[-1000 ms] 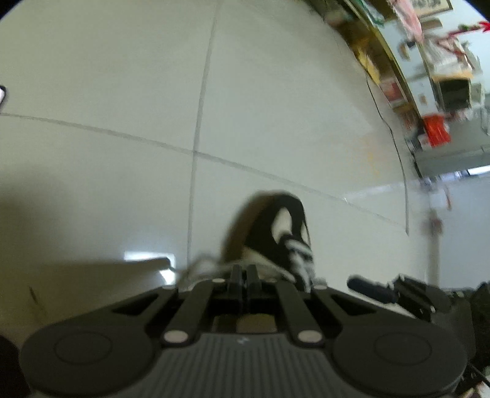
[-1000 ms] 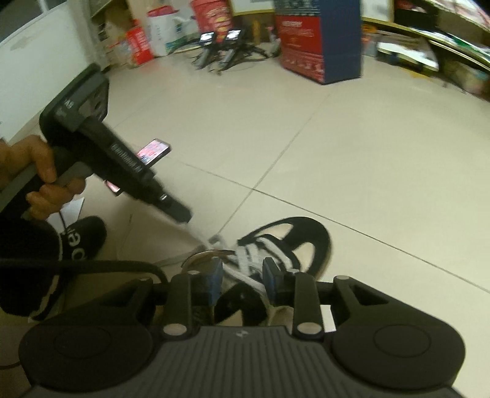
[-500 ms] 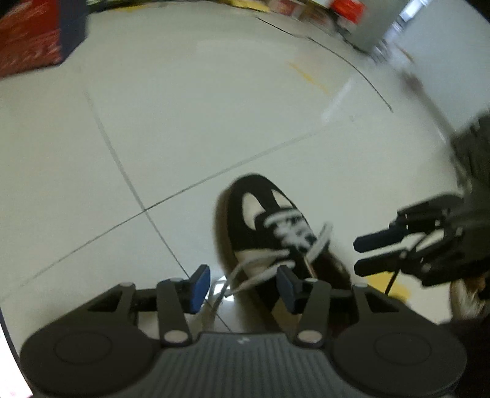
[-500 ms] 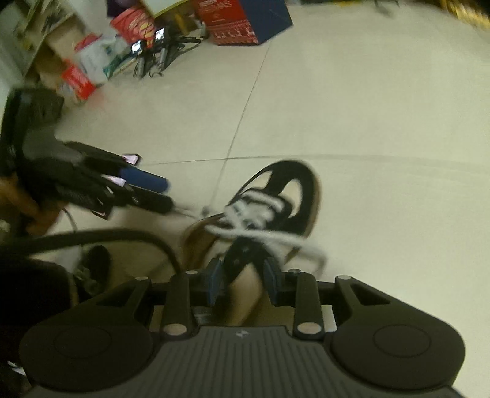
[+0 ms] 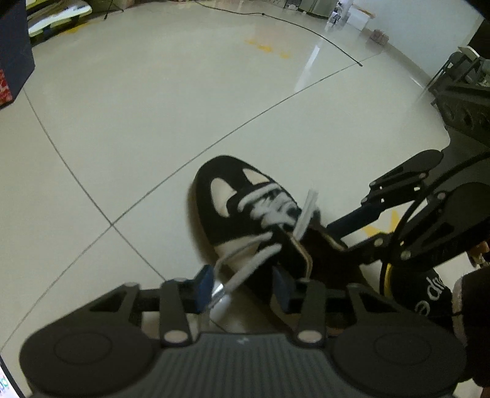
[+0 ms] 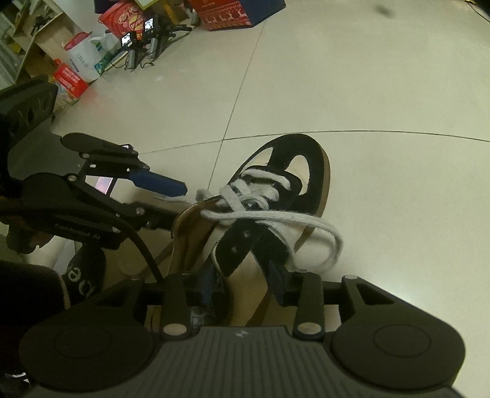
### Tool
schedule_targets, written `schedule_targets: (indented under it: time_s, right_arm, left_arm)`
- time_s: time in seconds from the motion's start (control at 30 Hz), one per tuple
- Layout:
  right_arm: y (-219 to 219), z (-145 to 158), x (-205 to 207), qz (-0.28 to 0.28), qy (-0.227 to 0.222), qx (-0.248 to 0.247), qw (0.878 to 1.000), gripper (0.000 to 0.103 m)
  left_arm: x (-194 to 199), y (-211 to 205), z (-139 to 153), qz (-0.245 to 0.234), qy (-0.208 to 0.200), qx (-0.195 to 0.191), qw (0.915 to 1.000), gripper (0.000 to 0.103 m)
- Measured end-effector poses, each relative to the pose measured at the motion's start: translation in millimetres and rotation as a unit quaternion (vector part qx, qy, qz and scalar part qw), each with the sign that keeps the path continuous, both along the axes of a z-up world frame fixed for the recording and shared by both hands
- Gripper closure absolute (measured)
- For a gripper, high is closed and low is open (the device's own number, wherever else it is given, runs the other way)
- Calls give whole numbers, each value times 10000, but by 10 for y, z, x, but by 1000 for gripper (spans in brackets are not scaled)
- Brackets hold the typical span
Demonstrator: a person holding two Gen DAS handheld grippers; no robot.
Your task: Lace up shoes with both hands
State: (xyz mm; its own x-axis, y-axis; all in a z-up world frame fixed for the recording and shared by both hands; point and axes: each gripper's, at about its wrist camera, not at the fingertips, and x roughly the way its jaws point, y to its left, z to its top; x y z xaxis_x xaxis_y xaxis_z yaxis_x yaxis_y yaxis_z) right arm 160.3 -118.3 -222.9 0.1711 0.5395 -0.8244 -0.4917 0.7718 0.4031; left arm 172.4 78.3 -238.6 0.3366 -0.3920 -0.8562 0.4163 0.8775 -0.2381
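A black shoe (image 5: 245, 202) with cream panels and white laces stands on the tiled floor. My left gripper (image 5: 242, 287) hovers at its near side with its jaws closing. A loose lace end (image 5: 245, 272) with its tip lies between them, against the left pad, and is not pinched. The right gripper (image 5: 337, 238) reaches in at the shoe's opening from the right. In the right wrist view the shoe (image 6: 288, 183) has a lace loop (image 6: 324, 229) trailing right. My right gripper (image 6: 243, 283) straddles the black eyelet flap (image 6: 235, 248), jaws opening. The left gripper (image 6: 183, 202) points at the laces.
A foot in a black sock (image 5: 428, 300) rests beside the shoe. A phone (image 6: 104, 185) lies on the floor under the left gripper. Boxes, bags and small cameras (image 6: 134, 33) crowd the far left wall. A cable (image 5: 306, 27) crosses the far floor.
The left gripper rolled and swung round over the shoe. Its jaws, shut a second ago, spread wide and then narrowed around the lace end. The right gripper sank toward the shoe and its jaws widened.
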Motion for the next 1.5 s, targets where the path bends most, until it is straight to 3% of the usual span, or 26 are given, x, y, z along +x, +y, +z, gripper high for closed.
schedule_targets:
  time_s: [0.1,0.3,0.9,1.0,1.1,1.23,1.4,1.5]
  right_arm:
    - [-6,-11,1,-49,23,-10,10000,57]
    - [-39,-40,12,-122,101,38,9999,56]
    - [-77,-54,53,-82,166,42,9998,52]
    - [-83,-53,54,-81,171,35,9998,51]
    - [-78,-33,55,-51,146,-32,9999,51]
    - [-59,-5,44,-68,161,-145,9997,51]
    - [-30,-24,31,-75,259,-358,9990,51]
    - [-8,-50,19,-76,326,-382,9987,52]
  left_arm:
    - [4,-38,-20,11,37,-45,10000,95]
    - [-100,-7,-23,100,-29,93,9999,100]
    - [-324,350,-226,700,494,261,9960,100]
    - [-365,397,-295,733,642,352,9946,99]
    - [-368,385,-295,494,793,131,9955,97]
    - [-323,324,-200,229,612,-196,9977,80]
    - [-179,190,-88,96,314,-441,9985,77]
    - [-118,58,-61,-83,115,-395,9991,77]
